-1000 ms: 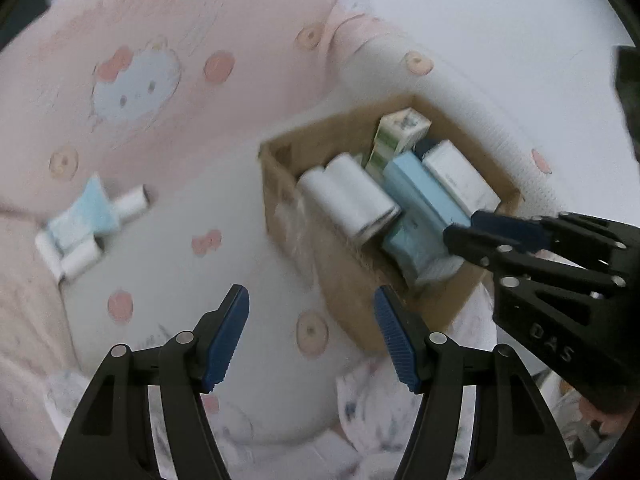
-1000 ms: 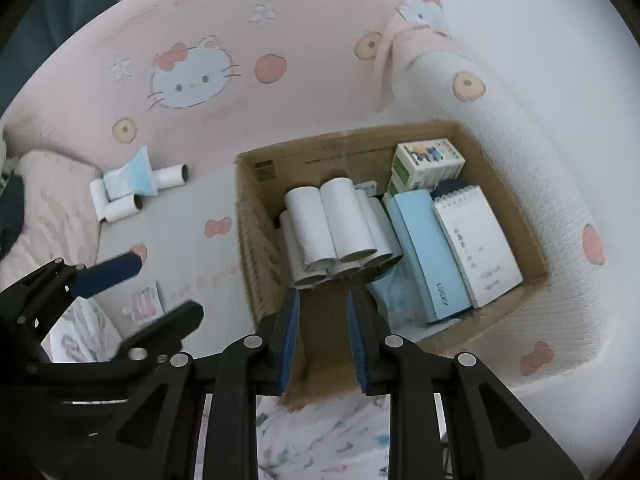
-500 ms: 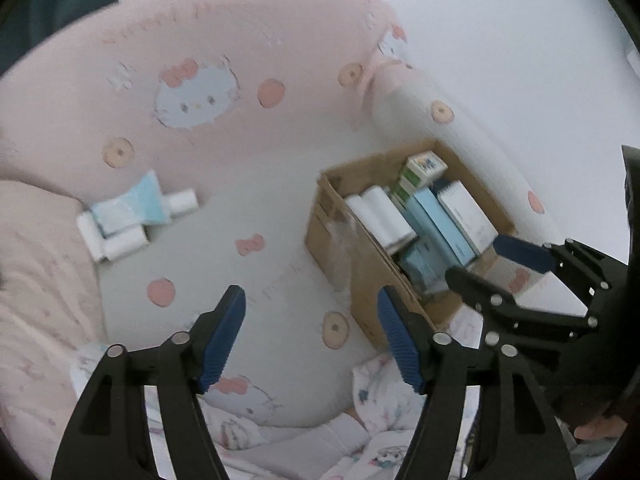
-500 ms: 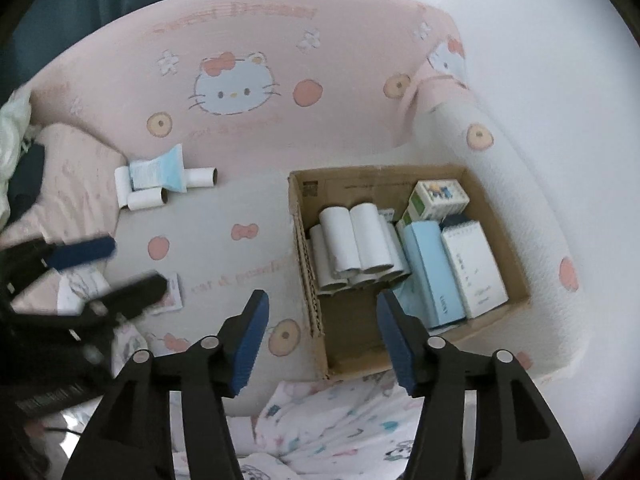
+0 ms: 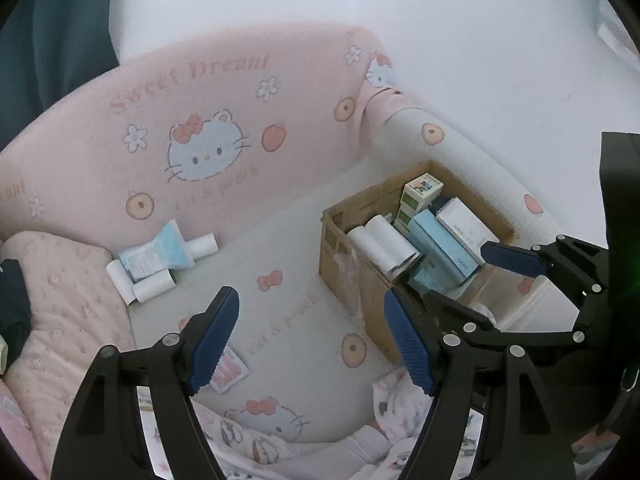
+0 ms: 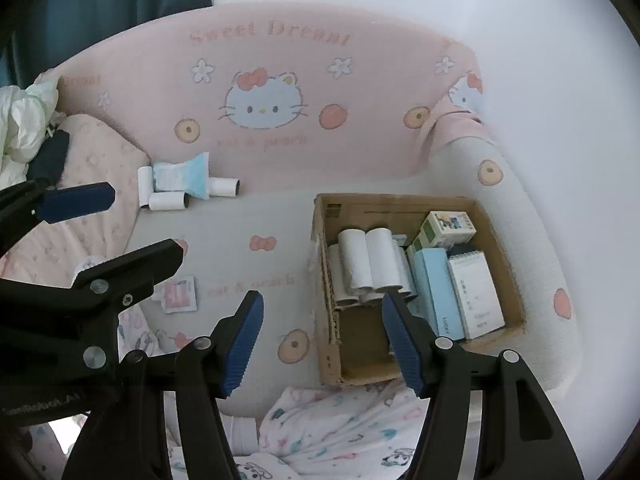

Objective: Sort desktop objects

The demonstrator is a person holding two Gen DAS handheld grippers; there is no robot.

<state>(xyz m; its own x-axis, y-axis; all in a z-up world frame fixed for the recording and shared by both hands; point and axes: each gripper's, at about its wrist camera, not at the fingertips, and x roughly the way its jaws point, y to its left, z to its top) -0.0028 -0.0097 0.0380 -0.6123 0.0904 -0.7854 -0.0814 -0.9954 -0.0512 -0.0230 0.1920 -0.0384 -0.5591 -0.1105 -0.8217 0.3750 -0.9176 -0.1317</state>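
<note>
Looking down from both wrists, I see my left gripper (image 5: 310,334) with its jaws spread wide and nothing between them; they have just been opening further. My right gripper (image 6: 322,344) is also wide apart and empty, its jaws having just opened. The cardboard box (image 6: 332,320) sits on the pale printed mat (image 6: 248,268), against the padded bumper on the right. Inside it lie white paper rolls (image 6: 370,264) stacked at the left, a light blue box (image 6: 436,292) and a white notepad (image 6: 476,292) beside them, and a small green-and-white carton (image 6: 450,226) at the far end. Well apart, by the pink backrest, three loose rolls (image 5: 154,284) and a blue packet (image 5: 156,250) lie together.
</note>
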